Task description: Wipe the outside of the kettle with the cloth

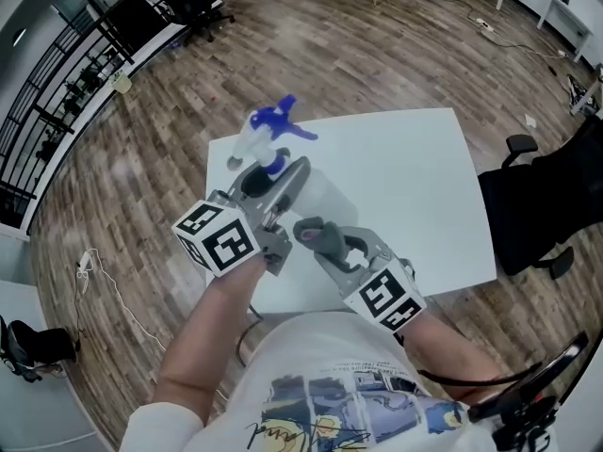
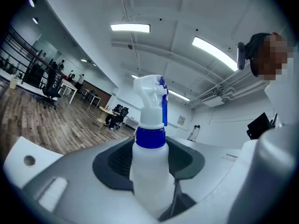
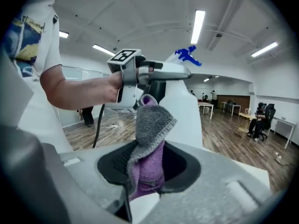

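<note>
A white spray bottle (image 1: 256, 139) with a blue trigger head stands upright between the jaws of my left gripper (image 1: 268, 172), which is shut on its body (image 2: 149, 171). My right gripper (image 1: 316, 238) is shut on a grey and purple cloth (image 1: 314, 233), whose folded end sticks up out of the jaws (image 3: 149, 139). In the right gripper view the bottle (image 3: 184, 101) and the left gripper (image 3: 154, 76) are just beyond the cloth. Both grippers hang over the near left part of the white table (image 1: 405, 186). No kettle shows in any view.
A black office chair (image 1: 537, 205) stands at the table's right edge. Wooden floor surrounds the table, with black racks (image 1: 141, 17) at the upper left and a white cable (image 1: 94, 266) on the floor at the left.
</note>
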Demonstrator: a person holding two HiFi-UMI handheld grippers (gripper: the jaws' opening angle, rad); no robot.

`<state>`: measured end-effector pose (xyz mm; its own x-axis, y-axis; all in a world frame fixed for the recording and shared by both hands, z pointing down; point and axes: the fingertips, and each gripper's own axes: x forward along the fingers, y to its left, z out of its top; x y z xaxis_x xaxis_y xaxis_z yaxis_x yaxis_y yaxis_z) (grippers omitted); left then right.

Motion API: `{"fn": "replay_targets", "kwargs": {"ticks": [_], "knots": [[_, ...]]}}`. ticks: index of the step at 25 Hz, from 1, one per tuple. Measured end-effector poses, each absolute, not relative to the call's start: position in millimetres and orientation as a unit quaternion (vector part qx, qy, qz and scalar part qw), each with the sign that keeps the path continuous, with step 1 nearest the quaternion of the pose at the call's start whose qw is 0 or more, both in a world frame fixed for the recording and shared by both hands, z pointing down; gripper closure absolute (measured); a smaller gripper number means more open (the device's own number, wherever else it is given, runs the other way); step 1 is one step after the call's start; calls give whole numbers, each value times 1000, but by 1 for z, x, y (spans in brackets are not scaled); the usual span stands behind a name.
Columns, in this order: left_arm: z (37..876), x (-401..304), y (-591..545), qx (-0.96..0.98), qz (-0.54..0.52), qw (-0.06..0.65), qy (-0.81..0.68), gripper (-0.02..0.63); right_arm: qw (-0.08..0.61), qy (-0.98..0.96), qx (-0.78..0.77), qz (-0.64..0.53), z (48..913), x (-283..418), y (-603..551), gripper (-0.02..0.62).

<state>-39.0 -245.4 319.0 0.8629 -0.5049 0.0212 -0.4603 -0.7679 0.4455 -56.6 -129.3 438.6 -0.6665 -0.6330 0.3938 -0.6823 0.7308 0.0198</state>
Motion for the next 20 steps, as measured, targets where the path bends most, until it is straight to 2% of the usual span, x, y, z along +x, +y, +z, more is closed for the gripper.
{"fn": "replay_targets", "kwargs": {"ticks": [4,8,13,20], "knots": [[313,-55,-244,941,-58,219,-252,407,213,-900,368,96,478,-56,-125,468],[307,-43,-245,939,-62,218,-258,407,235,-887,372,137,523,-25,-121,468],[299,-72,-246,940,-78,216,-253,407,262,-862,398,173,557,-14,-119,468],[300,-71,-237,944,-71,216,-237,407,238,-844,451,166,519,38,-143,468]]}}
